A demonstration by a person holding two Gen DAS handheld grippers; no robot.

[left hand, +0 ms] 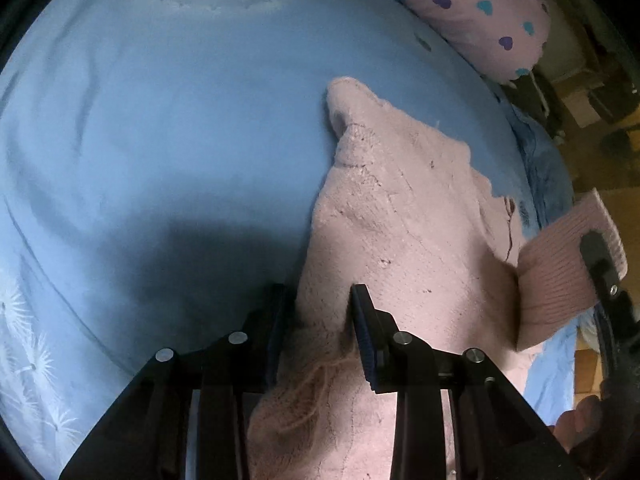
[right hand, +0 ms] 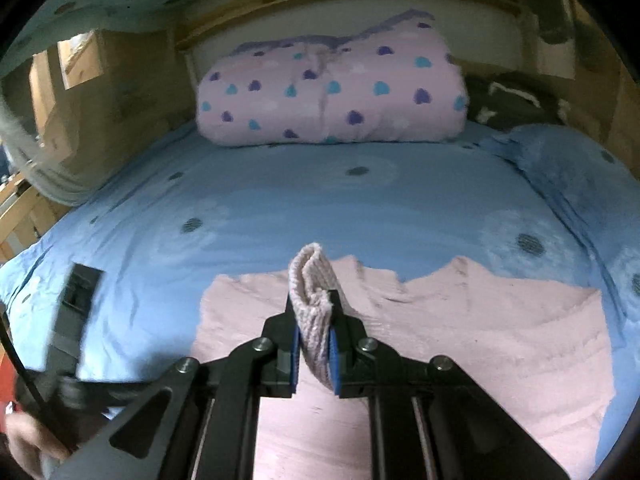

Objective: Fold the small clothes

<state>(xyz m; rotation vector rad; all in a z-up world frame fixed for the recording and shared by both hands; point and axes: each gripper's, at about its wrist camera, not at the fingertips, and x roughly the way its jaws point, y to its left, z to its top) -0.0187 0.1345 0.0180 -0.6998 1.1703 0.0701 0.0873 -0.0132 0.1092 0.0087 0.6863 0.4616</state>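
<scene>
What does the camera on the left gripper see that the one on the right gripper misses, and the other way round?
Only the left wrist view shows the left gripper shut on the pink sweater's edge, plus white dandelion prints. Only the right wrist view shows the wooden headboard and the ribbed cuff from inside the right gripper. Both show the sweater, blue bedsheet and heart-patterned bundle.
</scene>
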